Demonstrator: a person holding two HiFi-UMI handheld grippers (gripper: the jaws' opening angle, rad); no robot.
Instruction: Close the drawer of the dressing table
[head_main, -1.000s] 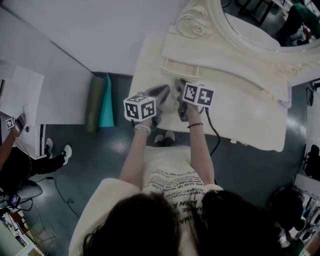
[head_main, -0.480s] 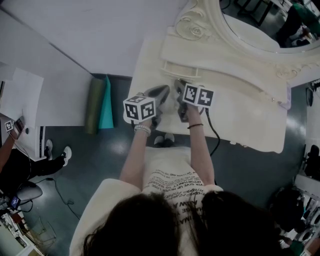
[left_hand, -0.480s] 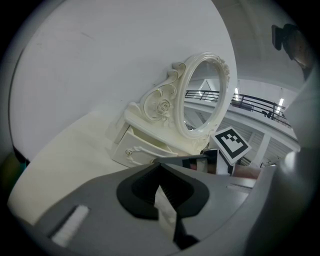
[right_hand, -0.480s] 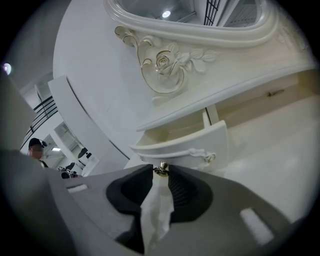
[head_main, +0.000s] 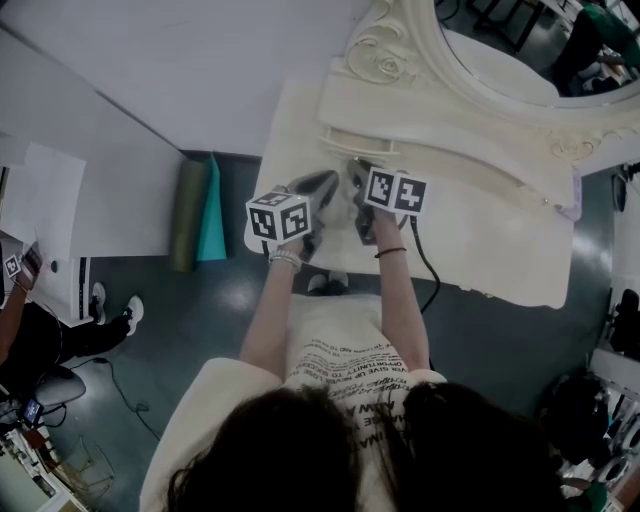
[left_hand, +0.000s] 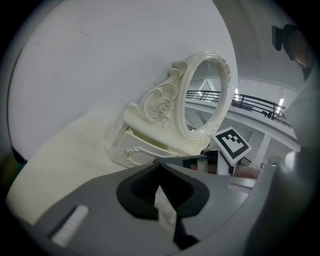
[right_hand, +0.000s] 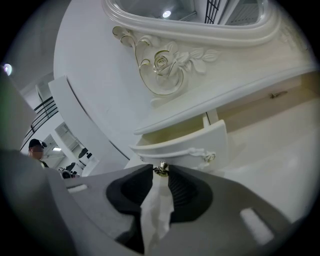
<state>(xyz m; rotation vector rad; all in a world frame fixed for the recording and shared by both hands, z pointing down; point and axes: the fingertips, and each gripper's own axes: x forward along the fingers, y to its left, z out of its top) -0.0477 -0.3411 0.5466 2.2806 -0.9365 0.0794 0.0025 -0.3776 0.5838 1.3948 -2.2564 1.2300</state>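
Cream dressing table (head_main: 480, 240) runs across the head view in front of you, against a white wall. Its oval mirror (head_main: 490, 55) stands upright at the back in a carved rose frame.

The drawer (right_hand: 185, 150) sits at the left end of the low shelf under the mirror. It is pulled part way out, with the yellowish inside showing behind the front panel. Its long axis runs sideways along the table's back edge. The curved front panel faces you, out over the tabletop, and carries a raised bow trim with gilt tips.

On the floor left of the table, a green roll (head_main: 188, 210) and a teal roll (head_main: 212, 205) lie side by side, touching.

Both your grippers hang over the table's left part, near each other, and aim at the drawer.

- Your left gripper (left_hand: 159, 163) has its jaws pressed together with nothing between them. It is short of the drawer and not touching it.
- Your right gripper (right_hand: 160, 175) is at the drawer front, pointing down at a slant.
- The small gilt knob (right_hand: 161, 169) sits low on the middle of the front panel. The right jaw tips are set one on each side of it and pinch it.
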